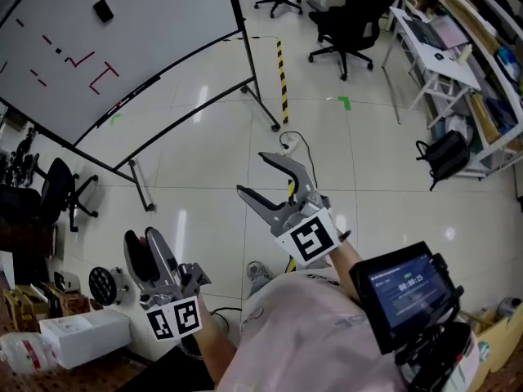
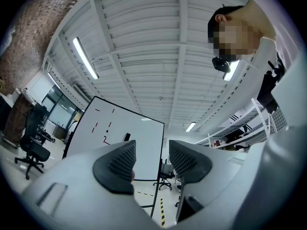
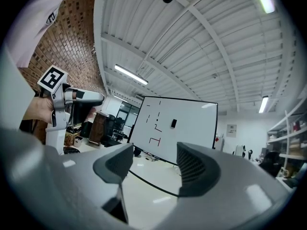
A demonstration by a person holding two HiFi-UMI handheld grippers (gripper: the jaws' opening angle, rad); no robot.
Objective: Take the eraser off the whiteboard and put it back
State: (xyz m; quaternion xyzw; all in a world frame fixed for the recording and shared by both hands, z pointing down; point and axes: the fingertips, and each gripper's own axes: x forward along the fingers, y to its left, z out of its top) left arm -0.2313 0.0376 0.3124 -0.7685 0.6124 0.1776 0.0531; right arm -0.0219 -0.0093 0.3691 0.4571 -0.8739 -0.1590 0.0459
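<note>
The whiteboard [image 1: 155, 39] stands on a wheeled frame at the far left, with red and black marks on it. A small black eraser [image 1: 102, 10] sticks to it near the top. Both grippers hang well short of the board, over the floor. My left gripper [image 1: 140, 239] is low at the left, jaws drawn close with nothing between them. My right gripper [image 1: 252, 172] is in the middle, open and empty. From the left gripper [image 2: 151, 150] the whiteboard [image 2: 139, 123] and eraser [image 2: 127, 137] show beyond the jaws. The right gripper [image 3: 154, 155] points toward the whiteboard [image 3: 194, 123] and eraser [image 3: 173, 123].
The board's legs [image 1: 140, 184] reach onto the tiled floor. A yellow-black tape strip [image 1: 282, 76] and a cable [image 1: 291, 144] lie ahead. Office chairs [image 1: 343, 23], a desk with shelves [image 1: 445, 60] and a black bag [image 1: 448, 155] are at the right. Boxes [image 1: 82, 335] and a chair [image 1: 55, 188] crowd the left.
</note>
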